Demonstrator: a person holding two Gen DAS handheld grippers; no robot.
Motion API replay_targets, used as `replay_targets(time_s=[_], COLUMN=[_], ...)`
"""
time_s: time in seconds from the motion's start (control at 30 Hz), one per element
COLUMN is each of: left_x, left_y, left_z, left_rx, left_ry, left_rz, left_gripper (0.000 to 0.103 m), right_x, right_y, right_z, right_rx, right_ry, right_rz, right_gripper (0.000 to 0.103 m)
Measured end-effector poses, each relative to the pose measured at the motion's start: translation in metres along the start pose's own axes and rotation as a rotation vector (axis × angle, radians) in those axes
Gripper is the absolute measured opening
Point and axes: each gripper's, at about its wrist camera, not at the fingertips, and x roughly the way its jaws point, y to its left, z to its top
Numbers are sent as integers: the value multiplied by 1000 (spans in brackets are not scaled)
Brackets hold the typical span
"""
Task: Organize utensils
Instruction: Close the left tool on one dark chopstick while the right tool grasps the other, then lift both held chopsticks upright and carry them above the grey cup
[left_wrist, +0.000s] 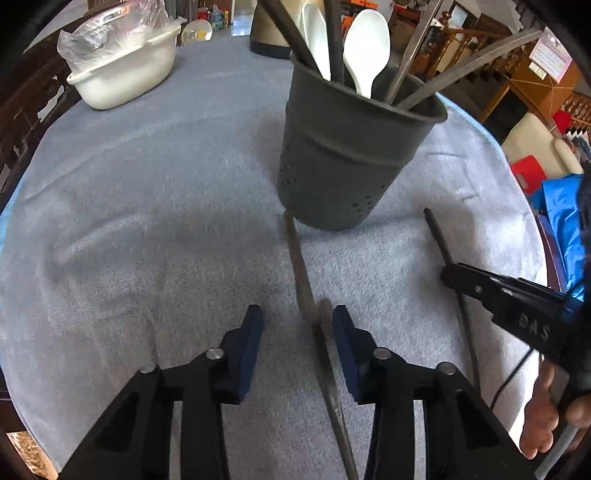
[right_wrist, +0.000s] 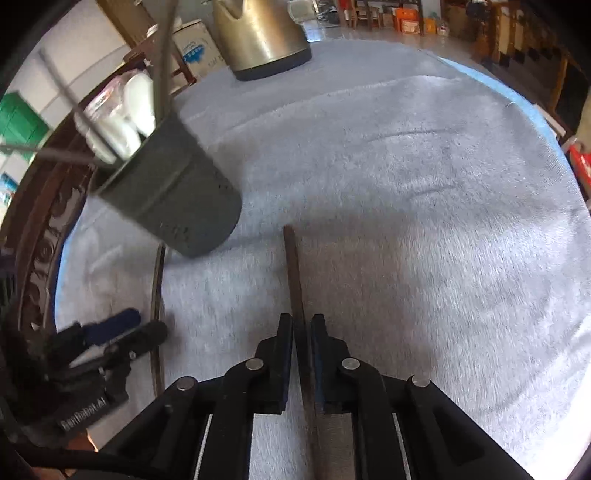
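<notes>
A dark perforated utensil holder (left_wrist: 354, 147) stands on the grey cloth with white spoons (left_wrist: 365, 48) and several metal utensils in it; it also shows in the right wrist view (right_wrist: 173, 199). A long metal utensil (left_wrist: 306, 291) lies on the cloth from the holder's base toward my left gripper (left_wrist: 297, 321), which is open with the utensil between its fingers, near the right one. My right gripper (right_wrist: 302, 328) is shut on a second long metal utensil (right_wrist: 293, 266) that lies flat; it also shows in the left wrist view (left_wrist: 439, 240).
A white tub (left_wrist: 122, 70) with a plastic bag stands at the far left. A brass-coloured kettle (right_wrist: 258, 37) stands behind the holder. The round table's edge (right_wrist: 546, 122) curves along the right. Furniture and boxes lie beyond the table.
</notes>
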Motion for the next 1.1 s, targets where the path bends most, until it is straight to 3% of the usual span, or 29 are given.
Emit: replay_targets(time_s=[0.1, 0.33, 0.5, 0.6, 0.77, 0.87, 0.93, 1.1], left_x=[0, -9, -17, -17, -10, -7, -8, -29], left_y=[3, 31, 49, 56, 51, 49, 50, 53], left_z=[0, -13, -21, -13, 5, 12, 14, -1], left_rx=[6, -12, -23, -29, -24, -36, -41, -16], left_ry=[-5, 5, 43, 55, 39, 13, -2, -73], left_rz=[-20, -95, -125, -106, -101, -102, -75, -16], left_gripper=[11, 6, 6, 7, 19, 19, 6, 6], right_x=[4, 11, 7, 2, 11, 15, 15, 1], right_y=[-4, 15, 17, 16, 23, 29, 32, 34], right_z=[11, 18, 10, 6, 21, 25, 23, 10], right_rx=[24, -40, -26, -14, -12, -39, -62, -60], right_ry=[-1, -24, 4, 21, 59, 36, 20, -37], right_rz=[21, -60, -59, -62, -86, -103, -114, -89], right_gripper=[14, 9, 8, 9, 11, 11, 9, 6])
